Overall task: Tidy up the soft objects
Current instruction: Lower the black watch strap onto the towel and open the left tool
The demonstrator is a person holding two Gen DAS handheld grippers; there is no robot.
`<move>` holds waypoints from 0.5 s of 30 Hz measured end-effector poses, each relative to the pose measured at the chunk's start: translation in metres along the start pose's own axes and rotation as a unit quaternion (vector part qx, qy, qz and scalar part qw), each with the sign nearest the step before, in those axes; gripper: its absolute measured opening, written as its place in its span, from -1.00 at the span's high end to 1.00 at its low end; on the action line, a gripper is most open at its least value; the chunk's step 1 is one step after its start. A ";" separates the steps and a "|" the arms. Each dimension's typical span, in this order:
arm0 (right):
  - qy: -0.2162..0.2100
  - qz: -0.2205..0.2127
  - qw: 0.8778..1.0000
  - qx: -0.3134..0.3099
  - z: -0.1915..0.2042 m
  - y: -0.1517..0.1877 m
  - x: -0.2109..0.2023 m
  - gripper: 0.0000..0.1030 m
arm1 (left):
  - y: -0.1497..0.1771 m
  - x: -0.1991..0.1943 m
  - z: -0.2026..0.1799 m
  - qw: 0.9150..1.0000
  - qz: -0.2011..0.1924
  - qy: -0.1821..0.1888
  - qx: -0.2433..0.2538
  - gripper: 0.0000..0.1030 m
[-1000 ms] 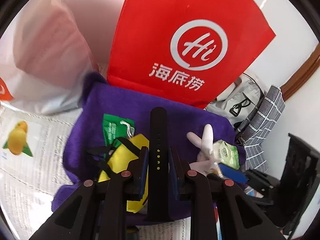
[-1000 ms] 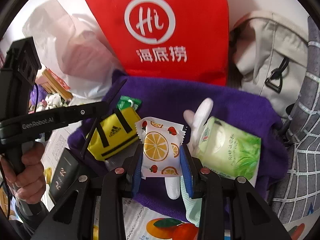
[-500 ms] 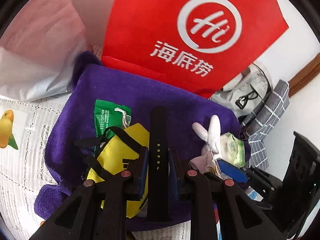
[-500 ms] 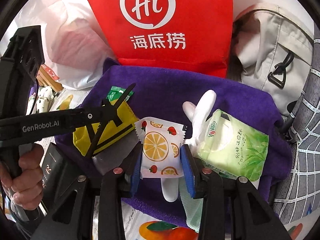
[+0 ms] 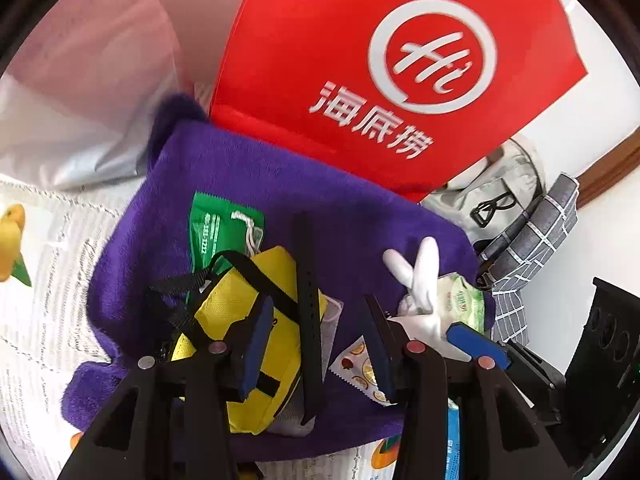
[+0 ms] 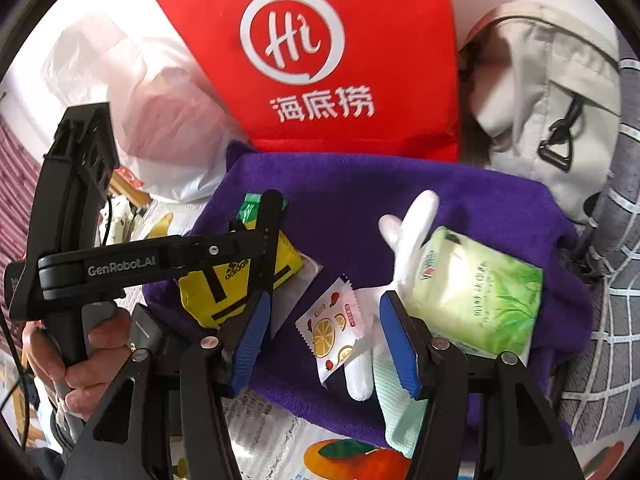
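1. Purple towel (image 6: 360,184) spread mid-frame in both views, w/ soft items piled on it; red bag (image 6: 320,60) stands behind, top centre.
2. Left gripper (image 5: 316,332): fingers spread apart, nothing clamped. Black strap (image 5: 308,300) lies loose betw. them, across yellow pouch (image 5: 240,344), lower centre-left.
3. Right gripper (image 6: 324,340): fingers wide, released. Fruit-print sachet (image 6: 332,328) lies tilted on towel betw. them, touching neither.
4. White glove (image 6: 408,232) just right of sachet, partly under green tissue pack (image 6: 480,292), right of centre.
5. Green packet (image 5: 224,232) pokes out above pouch, centre-left in left view.
6. Grey backpack (image 6: 540,92) upper right.
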State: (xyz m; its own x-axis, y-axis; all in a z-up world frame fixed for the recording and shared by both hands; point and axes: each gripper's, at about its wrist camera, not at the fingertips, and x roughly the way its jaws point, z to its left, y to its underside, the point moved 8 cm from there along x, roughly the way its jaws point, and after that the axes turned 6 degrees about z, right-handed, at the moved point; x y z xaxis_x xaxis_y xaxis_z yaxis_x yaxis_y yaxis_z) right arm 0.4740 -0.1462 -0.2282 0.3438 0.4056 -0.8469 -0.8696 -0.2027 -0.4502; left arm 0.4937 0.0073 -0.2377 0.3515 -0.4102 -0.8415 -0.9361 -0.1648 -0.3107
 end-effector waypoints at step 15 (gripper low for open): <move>0.077 -0.071 0.993 0.051 0.014 0.066 -0.103 -0.13 | 0.021 -0.042 -0.023 0.994 -0.017 -0.086 0.067 -0.18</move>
State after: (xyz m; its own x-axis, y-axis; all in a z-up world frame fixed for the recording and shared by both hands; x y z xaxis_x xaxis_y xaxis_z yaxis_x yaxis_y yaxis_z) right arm 0.3765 -0.1891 -0.1663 0.5082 0.2801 -0.8144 -0.8377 -0.0587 -0.5430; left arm 0.4598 0.0008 -0.1984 0.3872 -0.2452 -0.8888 -0.9207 -0.0512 -0.3869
